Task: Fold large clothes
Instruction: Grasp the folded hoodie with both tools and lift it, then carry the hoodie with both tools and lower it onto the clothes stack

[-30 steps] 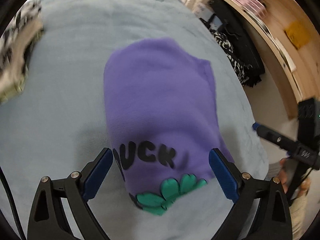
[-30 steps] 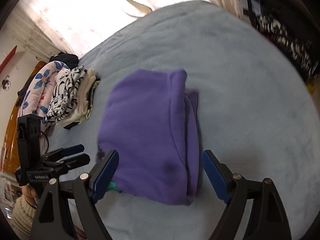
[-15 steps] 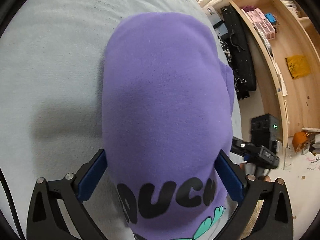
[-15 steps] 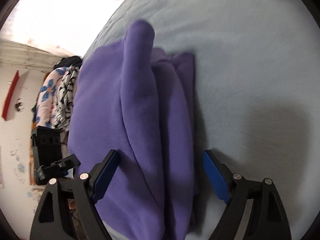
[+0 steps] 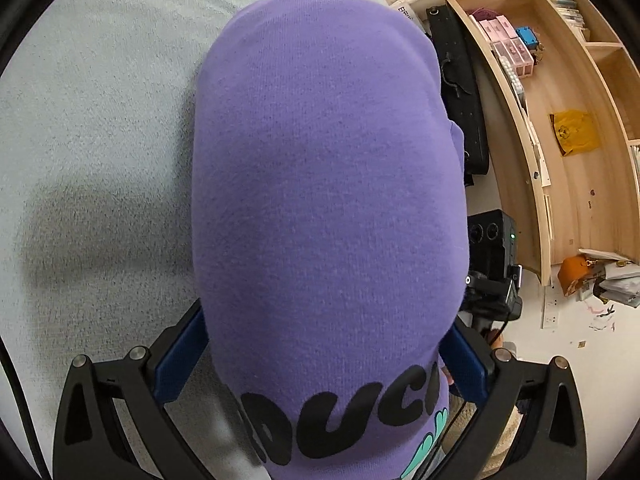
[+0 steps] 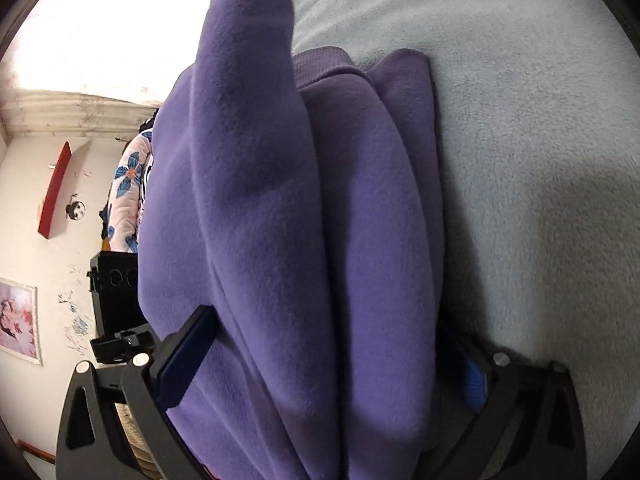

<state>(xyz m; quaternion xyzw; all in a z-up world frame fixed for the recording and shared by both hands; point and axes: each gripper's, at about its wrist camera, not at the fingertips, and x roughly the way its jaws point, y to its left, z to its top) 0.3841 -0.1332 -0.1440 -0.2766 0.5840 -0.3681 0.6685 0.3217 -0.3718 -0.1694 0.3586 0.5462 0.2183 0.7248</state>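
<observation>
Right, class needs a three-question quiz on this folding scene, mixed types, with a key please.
1. True or false: the sweatshirt lies on a pale blanket.
2. The letters printed on the sweatshirt are: A black, B white, C red.
3. Fill in: in the left wrist view, the wooden shelf stands to the ___ of the sweatshirt.

Key: 1 true; 2 A; 3 right.
</observation>
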